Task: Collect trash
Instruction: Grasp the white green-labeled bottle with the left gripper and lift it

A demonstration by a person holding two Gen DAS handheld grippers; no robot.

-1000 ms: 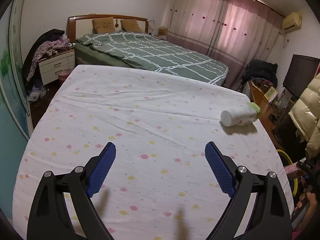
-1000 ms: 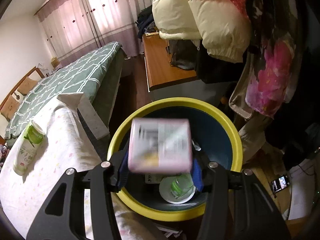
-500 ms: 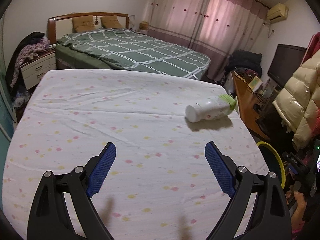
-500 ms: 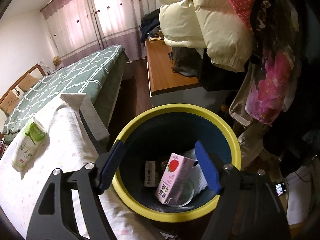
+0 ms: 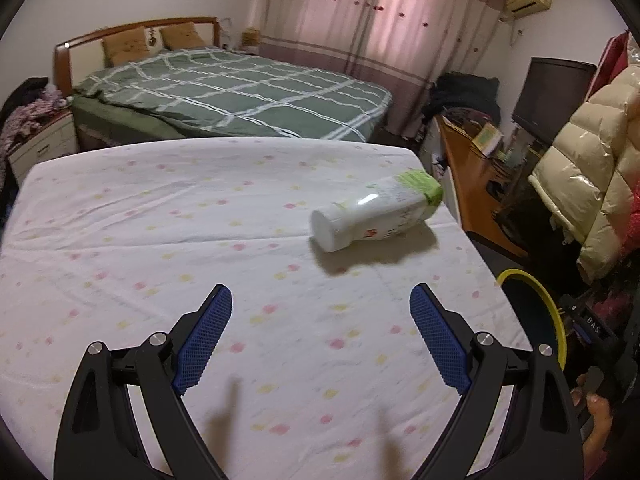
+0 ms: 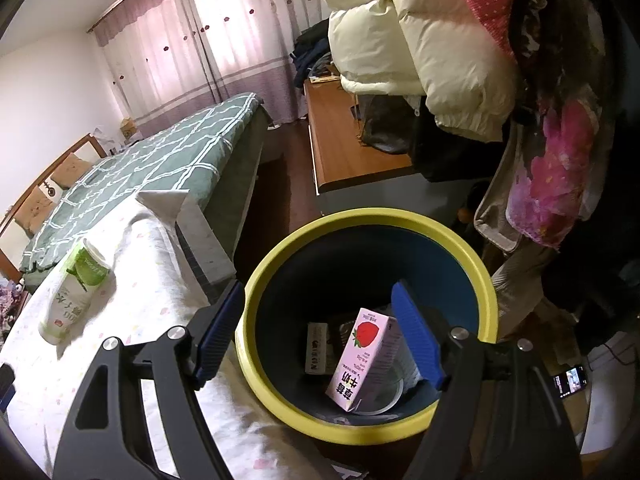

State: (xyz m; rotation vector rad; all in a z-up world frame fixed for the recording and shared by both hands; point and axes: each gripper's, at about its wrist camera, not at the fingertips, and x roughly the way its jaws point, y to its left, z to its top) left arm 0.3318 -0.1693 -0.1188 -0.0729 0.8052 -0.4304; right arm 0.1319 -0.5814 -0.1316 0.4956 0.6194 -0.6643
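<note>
Above the yellow-rimmed dark blue round bin [image 6: 460, 240]: right claw [image 6: 320, 330] spread apart, holding nothing.
Pink strawberry milk carton [image 6: 362, 354] leaning inside bin; white plastic bottle with green label [image 5: 376, 212] lying on its side on the dotted white sheet [image 5: 180, 216], ahead of left claw [image 5: 322, 342], likewise spread and unladen.

The left gripper [image 5: 320, 320] stood with its 2 fingers spread wide over bare sheet [image 5: 160, 240], and nothing lay between it and the bottle [image 5: 376, 212] at the frame's right centre. The bottle lay on its side near the sheet's right edge, with free cloth all around it. In the right wrist view, the bin [image 6: 460, 248] mouth gaped at lower centre beside the sheet. A pink carton [image 6: 364, 356] stood tilted inside. Hanging coats [image 6: 420, 32] crowded the upper right.
</note>
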